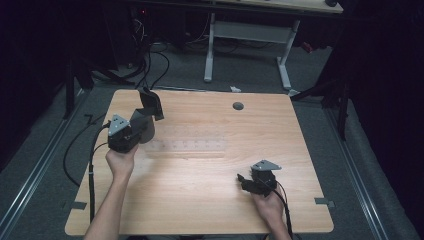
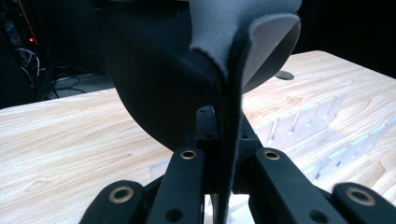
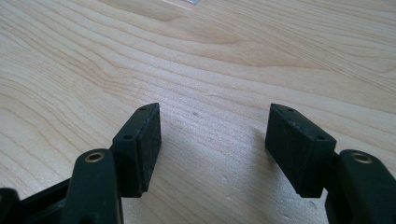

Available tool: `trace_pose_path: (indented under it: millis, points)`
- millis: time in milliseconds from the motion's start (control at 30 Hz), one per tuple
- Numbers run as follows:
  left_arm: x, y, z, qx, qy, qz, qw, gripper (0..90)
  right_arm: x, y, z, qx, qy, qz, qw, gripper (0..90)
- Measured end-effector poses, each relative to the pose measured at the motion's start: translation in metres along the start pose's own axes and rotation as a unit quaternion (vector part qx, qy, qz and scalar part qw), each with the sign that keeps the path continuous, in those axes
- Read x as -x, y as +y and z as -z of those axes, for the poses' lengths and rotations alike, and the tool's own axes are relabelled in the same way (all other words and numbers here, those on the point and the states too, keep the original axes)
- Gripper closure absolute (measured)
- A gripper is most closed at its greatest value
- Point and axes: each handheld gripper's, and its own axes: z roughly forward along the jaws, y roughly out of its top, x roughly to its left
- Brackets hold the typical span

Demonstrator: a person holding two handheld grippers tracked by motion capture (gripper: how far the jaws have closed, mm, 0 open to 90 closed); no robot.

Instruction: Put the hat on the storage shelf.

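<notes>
A dark, soft sheet (image 1: 150, 107) with a pale grey inner face, something like foam-backed fabric, is hanging lifted above the far-left part of the table (image 1: 200, 200). The left claw (image 1: 142, 122) is pinching its edge; in the left gripper view the sheet (image 2: 224, 70) is curling over the closed jaws. Beneath it a clear plastic ruler-like strip (image 1: 187, 146) is lying flat on the pale wood grain. Judging from this, the pick-up is done and setting the sheet down somewhere is what is left. The right claw (image 1: 243, 181) is resting low near the table's front right, jaws spread and gripping nothing.
</notes>
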Motion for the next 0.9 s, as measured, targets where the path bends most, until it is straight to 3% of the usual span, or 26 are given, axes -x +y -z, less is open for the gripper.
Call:
trace_pose_path:
  millis: [300,633,833,900]
  points:
    - [0.002,-0.001,-0.003,0.001,0.015,0.013,0.9998,85.7,0.0,0.0,0.0,0.0,0.0,0.0,1.0,36.2]
    - [0.007,-0.018,-0.006,-0.021,0.016,-0.031,0.9992,85.5,0.0,0.0,0.0,0.0,0.0,0.0,1.0,36.2]
    - [0.001,-0.023,0.002,-0.025,0.023,-0.02,0.9992,84.8,0.0,0.0,0.0,0.0,0.0,0.0,1.0,36.2]
    - [-0.002,-0.023,0.006,-0.026,0.024,-0.007,0.9993,84.7,0.0,0.0,0.0,0.0,0.001,0.001,1.0,36.1]
